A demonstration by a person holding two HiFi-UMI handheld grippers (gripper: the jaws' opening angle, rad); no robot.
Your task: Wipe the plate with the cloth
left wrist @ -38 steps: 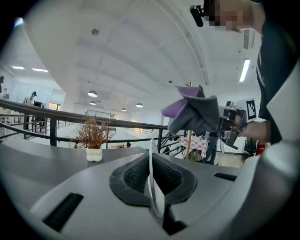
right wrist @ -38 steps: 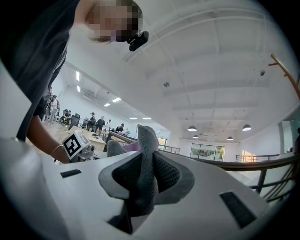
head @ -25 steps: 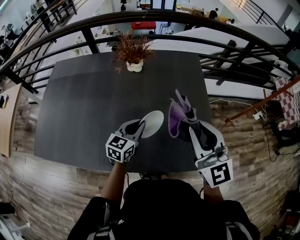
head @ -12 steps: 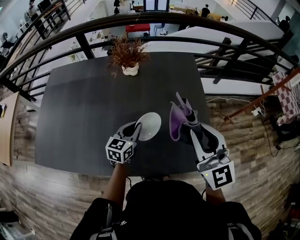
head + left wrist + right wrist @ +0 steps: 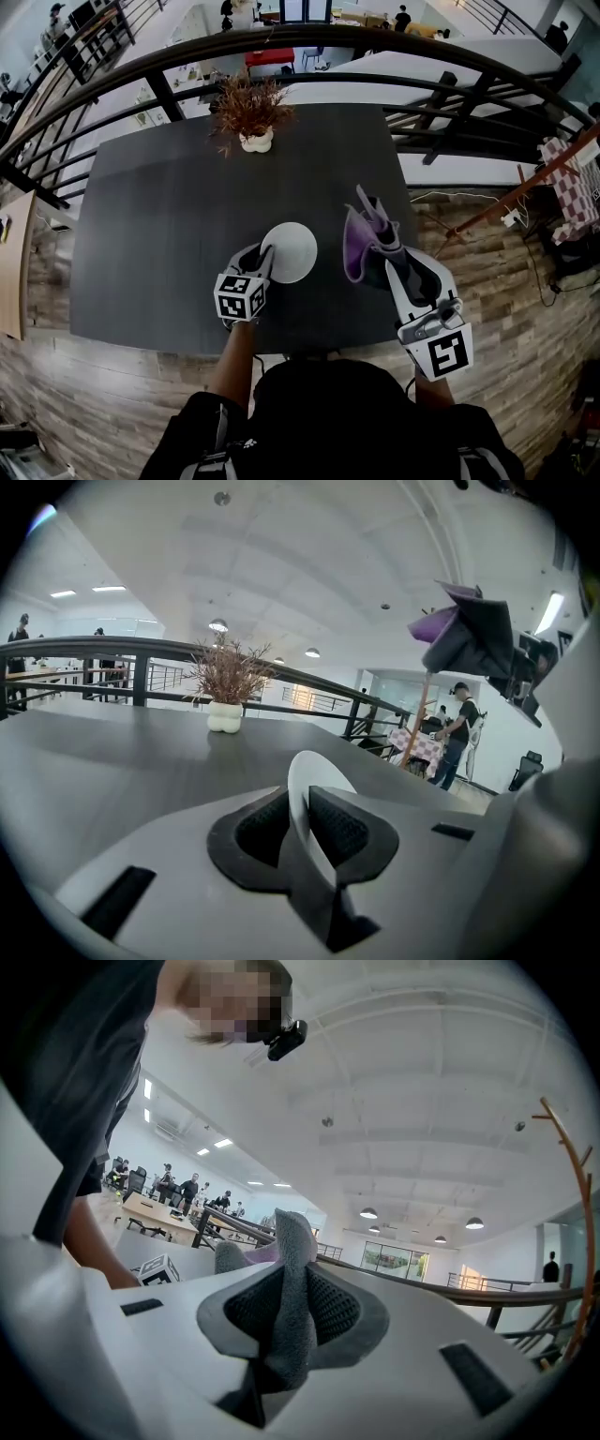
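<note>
Plate (image 5: pixel 291 251) lowered flat; left tool (image 5: pixel 265 256) opening around it.

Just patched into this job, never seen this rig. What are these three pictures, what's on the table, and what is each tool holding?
No robot here: a person holds a two-jaw tool in each hand. The head view comes from a camera on the person's head, looking steeply down; the other two cameras ride on the tools, looking along their jaws. On the dark table are a white plate and, at the far edge, a dried plant in a white pot. The left tool has the plate's rim between its jaws, which have just been opening, so it looks released. The right tool is clamped on a purple-grey cloth, held up beside the plate.
</note>
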